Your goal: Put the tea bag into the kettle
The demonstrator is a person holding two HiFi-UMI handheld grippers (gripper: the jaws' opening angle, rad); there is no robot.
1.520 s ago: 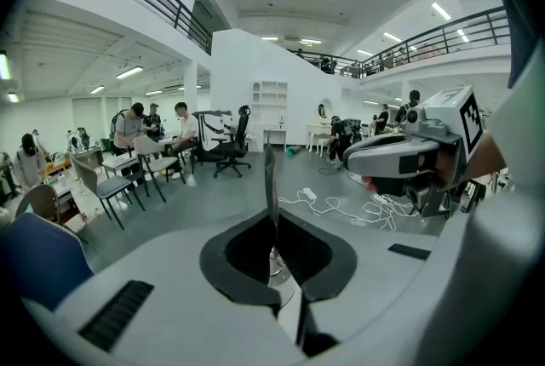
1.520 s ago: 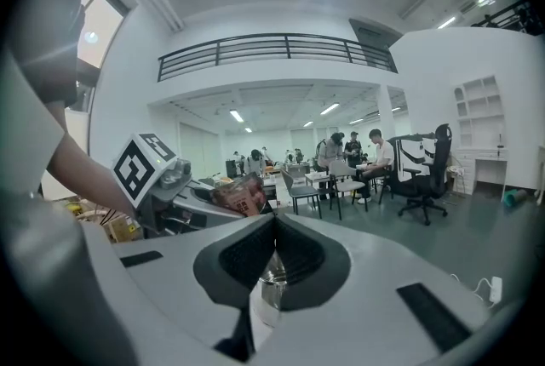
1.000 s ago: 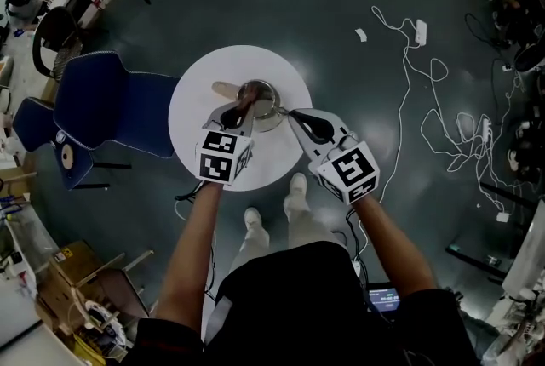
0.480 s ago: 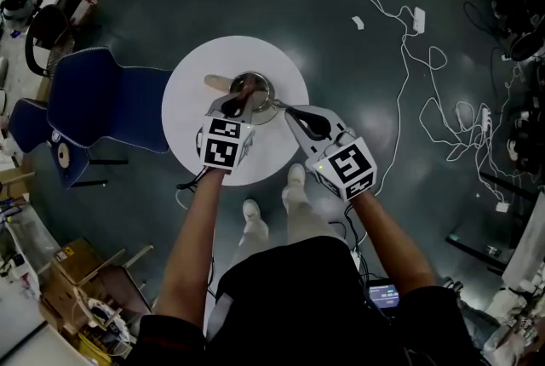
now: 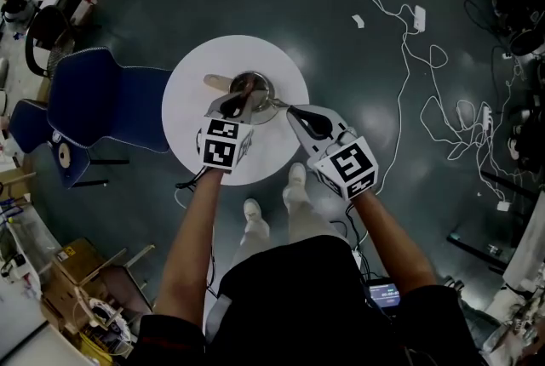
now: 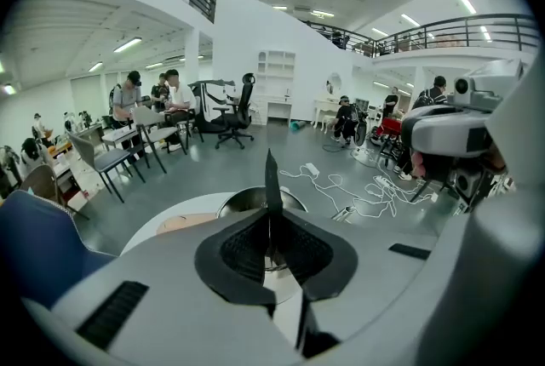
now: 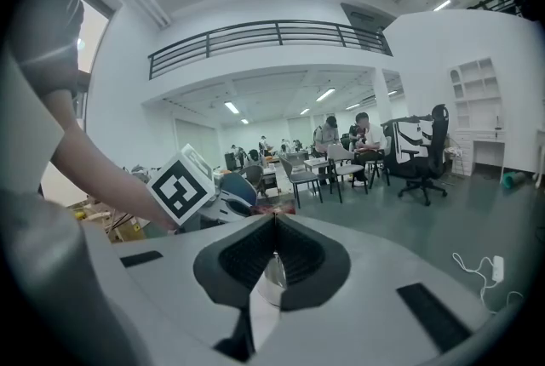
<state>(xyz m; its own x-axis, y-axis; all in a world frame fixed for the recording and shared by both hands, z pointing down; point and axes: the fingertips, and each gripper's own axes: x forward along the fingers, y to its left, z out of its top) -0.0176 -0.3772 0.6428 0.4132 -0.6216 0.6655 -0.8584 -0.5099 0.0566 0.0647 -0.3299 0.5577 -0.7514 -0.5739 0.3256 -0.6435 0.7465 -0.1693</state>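
A steel kettle [image 5: 254, 90] stands open in the middle of the round white table [image 5: 192, 113]; its rim [image 6: 252, 197] shows just past the left jaws. My left gripper [image 5: 239, 103] reaches over the kettle's near edge, its jaws pressed together on a thin reddish tea bag [image 7: 274, 207], of which only a sliver shows. My right gripper [image 5: 288, 110] comes in from the right and is shut on the kettle's metal handle [image 5: 277, 106], which glints between the jaws [image 7: 272, 275]. The left gripper's marker cube [image 7: 181, 185] appears in the right gripper view.
A tan wooden piece [image 5: 216, 82] lies on the table left of the kettle. A blue chair [image 5: 98, 105] stands against the table's left side. White cables [image 5: 426, 92] and a power strip [image 5: 419, 18] trail over the floor to the right. My feet [image 5: 294, 185] are at the table's near edge.
My left gripper has crept a little closer over the kettle since a second ago. The right gripper has held its place on the handle.
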